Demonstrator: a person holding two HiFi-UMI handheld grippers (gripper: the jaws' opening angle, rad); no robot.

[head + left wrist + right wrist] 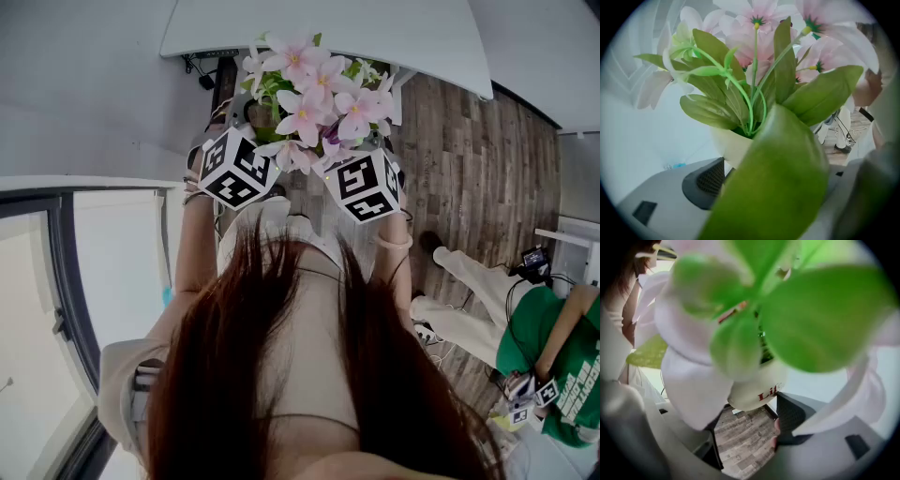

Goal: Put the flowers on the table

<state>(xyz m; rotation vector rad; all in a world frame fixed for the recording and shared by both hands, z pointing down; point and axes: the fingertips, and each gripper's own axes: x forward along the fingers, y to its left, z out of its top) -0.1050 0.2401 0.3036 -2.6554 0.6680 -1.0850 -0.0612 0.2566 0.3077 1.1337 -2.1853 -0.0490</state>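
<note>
— What have we got in the left gripper (pixel 778 176)?

— Our jaws there are spread as wide as they go, with the cream pot (pixel 733 147) filling the gap. One dark pad (pixel 710 180) lies against the pot's wall. A big green leaf (pixel 787 211) hangs in front of the other side, so we can't see that contact.

— And the right gripper (pixel 747 427)?

— It is much the same, spread wide with the same pot between the jaws. Its right-hand pad (pixel 797 413) is up against the pot just below the red lettering, and a pale petal (pixel 693 390) covers the other side.

— So where are our flowers (pixel 319 98)?

— They stand upright in the pot, carried between our two grippers in front of us. The wooden floor (pixel 469 187) shows beneath the pot's base, so it is in the air. The blooms reach up near the edge of the white table (pixel 375 37). A person (pixel 553 366) in green sits well off to our right.
</note>
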